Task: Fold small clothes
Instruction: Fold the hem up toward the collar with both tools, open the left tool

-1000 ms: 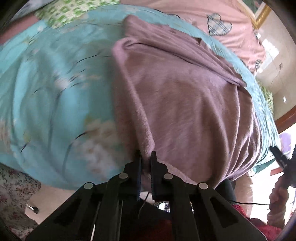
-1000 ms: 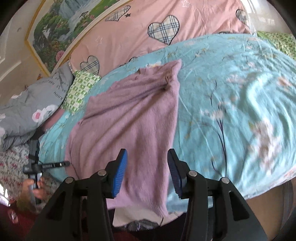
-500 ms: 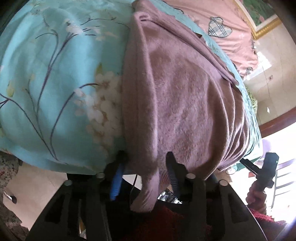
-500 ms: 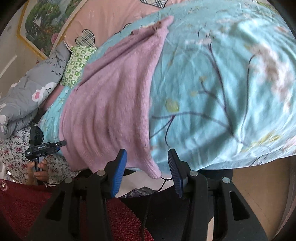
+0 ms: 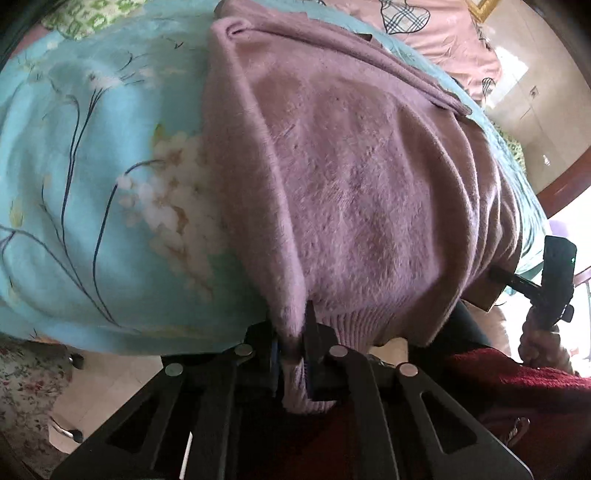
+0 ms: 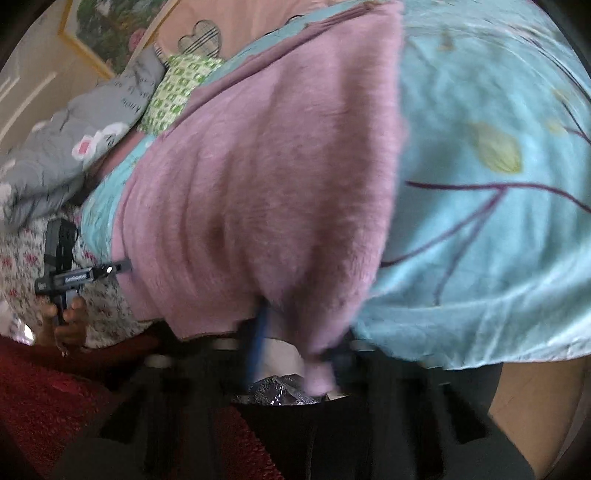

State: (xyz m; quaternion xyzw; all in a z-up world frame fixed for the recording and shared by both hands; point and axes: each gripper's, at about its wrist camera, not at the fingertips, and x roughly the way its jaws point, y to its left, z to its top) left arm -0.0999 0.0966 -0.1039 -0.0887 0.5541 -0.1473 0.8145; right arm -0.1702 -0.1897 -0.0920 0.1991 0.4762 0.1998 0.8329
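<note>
A mauve fuzzy sweater lies spread on a turquoise floral bedspread, its ribbed hem hanging over the bed's near edge. My left gripper is shut on the hem's left corner, with fabric bunched between the jaws. In the right wrist view the sweater fills the middle. My right gripper is at the hem's right corner, jaws still apart with the hem hanging between them; the view is blurred.
A pink quilt with plaid hearts lies at the head of the bed. A grey pillow and a green checked pillow lie at the far left. The floor shows below the bed edge.
My left gripper opened around the hem's left corner and then closed on it. My right gripper moved in low to the bed edge until the hem's right corner hangs between its jaws.
</note>
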